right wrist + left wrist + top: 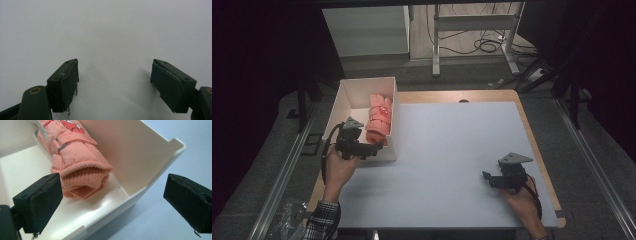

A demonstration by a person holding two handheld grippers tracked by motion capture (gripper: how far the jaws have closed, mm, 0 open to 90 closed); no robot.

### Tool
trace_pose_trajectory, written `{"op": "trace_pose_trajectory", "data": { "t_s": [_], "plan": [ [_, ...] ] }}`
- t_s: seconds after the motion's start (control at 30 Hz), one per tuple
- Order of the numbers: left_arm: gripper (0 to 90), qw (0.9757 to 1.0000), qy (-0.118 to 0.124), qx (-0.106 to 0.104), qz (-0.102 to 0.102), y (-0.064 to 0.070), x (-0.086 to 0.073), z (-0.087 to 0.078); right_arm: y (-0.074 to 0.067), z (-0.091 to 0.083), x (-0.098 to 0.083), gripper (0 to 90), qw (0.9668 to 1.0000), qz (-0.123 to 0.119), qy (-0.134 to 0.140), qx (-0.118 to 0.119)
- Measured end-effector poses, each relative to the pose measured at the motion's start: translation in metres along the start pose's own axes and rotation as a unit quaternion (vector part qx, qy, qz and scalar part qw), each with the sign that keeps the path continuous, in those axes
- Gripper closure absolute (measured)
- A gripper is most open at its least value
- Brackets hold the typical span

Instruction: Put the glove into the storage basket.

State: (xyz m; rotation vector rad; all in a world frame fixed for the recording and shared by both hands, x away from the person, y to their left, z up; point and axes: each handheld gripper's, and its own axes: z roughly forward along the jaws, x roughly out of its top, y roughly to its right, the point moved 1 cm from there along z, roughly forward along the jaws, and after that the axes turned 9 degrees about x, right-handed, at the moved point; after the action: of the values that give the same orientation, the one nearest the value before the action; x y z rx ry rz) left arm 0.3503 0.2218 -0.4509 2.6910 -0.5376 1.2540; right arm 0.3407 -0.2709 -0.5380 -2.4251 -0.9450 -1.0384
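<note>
Lying in the white box at the worktop's left edge, the pink glove rests against the right wall, knit cuff toward the person. The left claw gapes wide at the box's near corner, one jaw beside the cuff, holding nothing. The right claw hovers open over bare worktop.

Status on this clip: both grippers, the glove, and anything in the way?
Left gripper open at the glove's cuff, one jaw outside the box wall. Right gripper open over bare table. Pink glove lies in the white box. Box wall between left jaws.
</note>
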Motion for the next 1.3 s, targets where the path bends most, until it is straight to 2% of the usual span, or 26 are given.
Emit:
{"op": "trace_pose_trajectory", "data": {
  "t_s": [0.33, 0.57, 0.9, 1.3],
  "plan": [
    [2.6, 0.9999, 0.004, -0.013, -0.005, 0.005, -0.012, -0.007, 0.0, 0.0, 0.0, 22.6, 1.0, 0.0, 0.0, 0.0],
    [2.6, 0.9996, 0.008, -0.027, -0.004, 0.015, -0.021, -0.011, 0.0, 0.0, 0.0, 22.6, 1.0, 0.0, 0.0, -0.001],
    [2.6, 0.9983, 0.012, -0.056, 0.008, 0.04, -0.027, -0.011, 0.0, 0.0, 0.0, 22.6, 1.0, 0.0, 0.0, 0.0],
    [2.6, 0.9949, 0.02, -0.093, 0.035, 0.074, -0.025, -0.007, 0.0, 0.0, 0.0, 22.6, 1.0, 0.0, 0.0, -0.001]
  ]
}}
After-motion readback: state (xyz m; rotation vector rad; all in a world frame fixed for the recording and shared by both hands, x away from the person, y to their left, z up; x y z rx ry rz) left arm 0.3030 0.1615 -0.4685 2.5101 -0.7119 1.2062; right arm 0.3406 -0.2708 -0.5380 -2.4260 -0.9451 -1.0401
